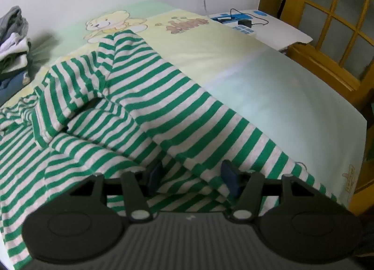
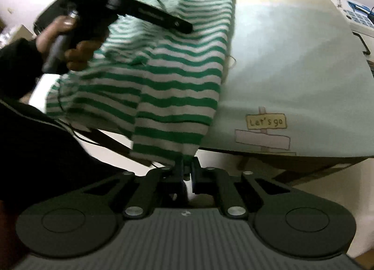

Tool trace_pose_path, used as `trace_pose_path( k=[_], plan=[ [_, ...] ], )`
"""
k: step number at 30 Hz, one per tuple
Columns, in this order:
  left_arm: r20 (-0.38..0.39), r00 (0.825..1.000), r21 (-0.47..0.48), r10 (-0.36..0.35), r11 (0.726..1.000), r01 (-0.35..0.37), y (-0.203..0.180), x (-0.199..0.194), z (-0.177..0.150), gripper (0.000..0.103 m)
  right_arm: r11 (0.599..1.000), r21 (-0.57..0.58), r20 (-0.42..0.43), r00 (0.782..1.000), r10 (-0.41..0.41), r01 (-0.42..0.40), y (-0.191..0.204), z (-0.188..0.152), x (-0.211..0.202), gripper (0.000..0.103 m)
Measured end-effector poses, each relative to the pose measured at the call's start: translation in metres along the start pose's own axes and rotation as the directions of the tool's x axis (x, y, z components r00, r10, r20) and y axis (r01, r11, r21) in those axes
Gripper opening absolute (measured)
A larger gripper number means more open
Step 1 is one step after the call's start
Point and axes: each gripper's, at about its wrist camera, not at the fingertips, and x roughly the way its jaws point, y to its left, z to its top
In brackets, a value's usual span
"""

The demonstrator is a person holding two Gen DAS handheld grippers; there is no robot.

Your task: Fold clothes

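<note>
A green-and-white striped garment [image 1: 149,106] lies crumpled across the table, one part bunched up toward the back. My left gripper [image 1: 194,177] is open, its blue pads [image 1: 230,176] wide apart with striped cloth between and over them. In the right wrist view the same garment [image 2: 168,78] hangs over the table's front edge. My right gripper [image 2: 186,164] is shut on its lower hem. The left gripper's black handle [image 2: 93,12], held by a hand, is at the upper left of that view.
The table wears a pastel cartoon cloth [image 1: 268,97] with a "Let's go" sign [image 2: 266,121]. A pile of folded clothes [image 1: 14,45] sits at the far left. A white board with a cable and adapter [image 1: 245,22] lies at the back right, next to a yellow wooden door [image 1: 332,24].
</note>
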Motion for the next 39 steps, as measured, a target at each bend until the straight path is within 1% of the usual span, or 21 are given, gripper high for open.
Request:
trace_pose_path(
  k=[1,3,4,6,7,9,10,13,14,15,17,20,22,26,27,29,31,34,36,38,39],
  plan=[
    [-0.002,1.000,0.002,0.003,1.000,-0.003,0.001,-0.001,0.001,0.061,1.000,-0.017,-0.013,1.000,0.000,-0.001,0.002,0.003,0.001,0.009],
    [0.003,1.000,0.009,0.015,1.000,-0.015,0.001,-0.006,-0.001,0.060,0.997,-0.079,-0.037,0.999,0.011,-0.014,0.007,0.010,-0.007,0.014],
    [0.006,1.000,0.012,0.021,1.000,-0.021,0.001,-0.009,-0.001,0.060,0.993,-0.113,-0.034,0.999,0.016,-0.019,0.008,0.015,-0.015,0.016],
    [0.014,0.999,0.009,0.032,0.999,-0.032,0.001,-0.017,-0.005,0.059,0.988,-0.153,0.008,1.000,0.030,-0.028,0.005,0.028,-0.034,0.021],
    [0.018,0.999,0.005,0.038,0.999,-0.038,0.001,-0.021,-0.008,0.058,0.988,-0.151,0.045,0.998,0.036,-0.029,0.002,0.037,-0.042,0.023],
    [0.017,0.999,-0.010,0.040,0.999,-0.040,-0.001,-0.028,-0.014,0.054,0.991,-0.134,0.124,0.991,0.046,-0.029,-0.003,0.058,-0.047,0.032],
    [0.015,0.999,-0.015,0.041,0.999,-0.041,-0.002,-0.032,-0.017,0.054,0.990,-0.137,0.150,0.987,0.050,-0.029,-0.003,0.067,-0.044,0.033],
    [0.009,0.997,-0.015,0.073,0.997,-0.073,-0.008,-0.040,-0.027,0.055,0.979,-0.203,0.144,0.990,0.010,0.020,0.004,0.086,-0.014,0.032],
    [0.005,0.996,-0.014,0.091,0.996,-0.091,-0.009,-0.043,-0.030,0.055,0.969,-0.242,0.127,0.992,-0.011,0.041,0.009,0.087,-0.001,0.027],
    [0.002,0.994,-0.014,0.109,0.994,-0.109,-0.010,-0.045,-0.034,0.055,0.959,-0.279,0.108,0.994,-0.023,0.053,0.013,0.088,0.011,0.020],
    [-0.005,0.990,-0.047,0.141,0.989,-0.141,-0.006,-0.052,-0.042,0.056,0.943,-0.331,0.069,0.998,-0.003,0.026,0.018,0.085,0.029,0.013],
    [-0.021,0.980,-0.107,0.197,0.974,-0.198,0.003,-0.063,-0.054,0.056,0.916,-0.401,0.050,0.999,0.017,0.005,0.024,0.087,0.037,0.013],
    [-0.037,0.971,-0.160,0.237,0.957,-0.240,0.013,-0.070,-0.064,0.056,0.900,-0.435,0.048,0.998,0.029,-0.005,0.025,0.093,0.037,0.012],
    [-0.087,0.958,-0.275,0.273,0.918,-0.286,0.029,-0.077,-0.085,0.056,0.924,-0.375,0.134,0.983,0.129,-0.070,0.010,0.136,0.017,0.014],
    [-0.101,0.956,-0.301,0.275,0.908,-0.293,0.032,-0.077,-0.090,0.056,0.920,-0.388,0.157,0.979,0.132,-0.062,0.011,0.148,0.018,0.014],
    [-0.101,0.955,-0.330,0.279,0.896,-0.297,0.032,-0.078,-0.095,0.056,0.907,-0.422,0.201,0.974,0.108,-0.014,0.019,0.175,0.025,0.014],
    [-0.096,0.952,-0.335,0.291,0.891,-0.306,0.029,-0.080,-0.097,0.056,0.902,-0.431,0.233,0.969,0.085,0.025,0.029,0.203,0.039,0.015],
    [-0.093,0.949,-0.346,0.302,0.884,-0.315,0.026,-0.081,-0.101,0.056,0.907,-0.420,0.247,0.966,0.082,0.030,0.045,0.243,0.064,0.016],
    [-0.087,0.952,-0.352,0.294,0.885,-0.305,0.028,-0.083,-0.103,0.056,0.918,-0.395,0.253,0.964,0.079,0.028,0.054,0.268,0.085,0.025],
    [-0.078,0.956,-0.356,0.284,0.888,-0.293,0.031,-0.086,-0.104,0.056,0.929,-0.368,0.257,0.964,0.070,0.031,0.063,0.292,0.105,0.030],
    [-0.069,0.957,-0.350,0.281,0.892,-0.287,0.034,-0.088,-0.104,0.056,0.934,-0.352,0.254,0.966,0.043,0.051,0.068,0.298,0.114,0.030]
  ],
)
